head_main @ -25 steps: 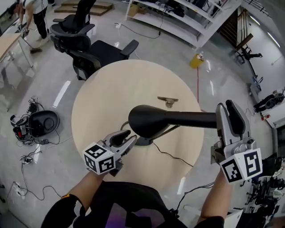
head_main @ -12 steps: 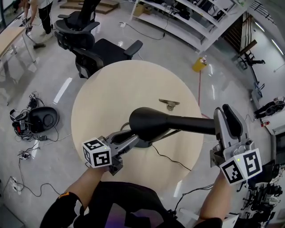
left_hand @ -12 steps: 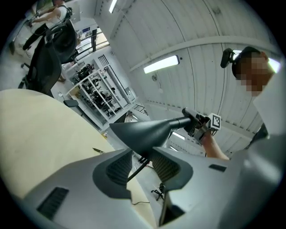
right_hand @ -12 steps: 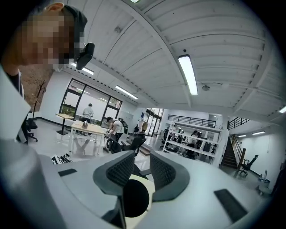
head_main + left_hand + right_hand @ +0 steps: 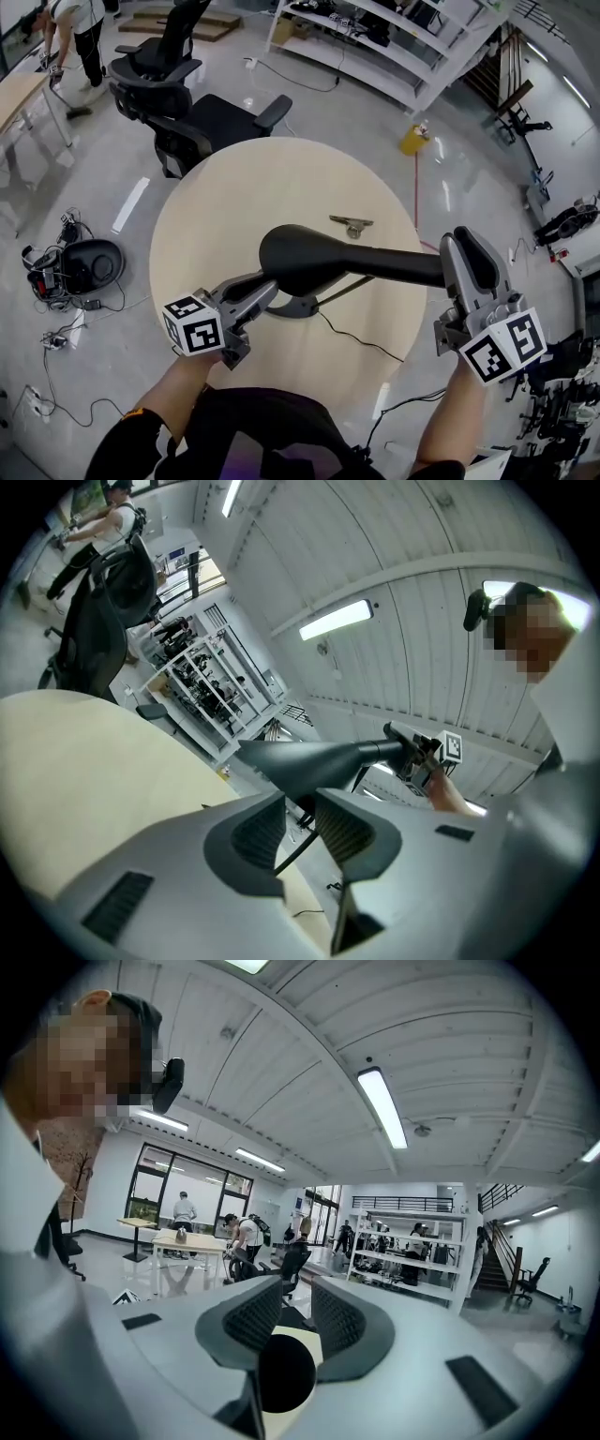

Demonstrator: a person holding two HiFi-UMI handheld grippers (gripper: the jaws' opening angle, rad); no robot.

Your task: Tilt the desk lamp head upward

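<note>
A black desk lamp stands on the round beige table (image 5: 225, 197). Its oval head (image 5: 298, 261) runs back into a long dark tube (image 5: 394, 267); the base (image 5: 298, 308) sits under the head. My right gripper (image 5: 464, 247) is shut on the tube's rear end, seen in the right gripper view as a black disc (image 5: 286, 1372) low between the jaws. My left gripper (image 5: 265, 290) reaches in under the head from the left. Its jaws have just been closing but stand open (image 5: 300, 803); the head (image 5: 300, 761) lies beyond them and only the thin stem shows through the gap.
A small metal clip (image 5: 352, 223) lies on the table beyond the lamp. A black cable (image 5: 361, 339) trails from the base toward the near edge. Office chairs (image 5: 187, 103) stand behind the table, white shelves (image 5: 375, 37) further back, and cables plus a black object (image 5: 89, 261) on the floor at left.
The left gripper has shifted slightly left and rolled, and its jaws have narrowed. Lamp head and right gripper sit a little further left in the frame.
</note>
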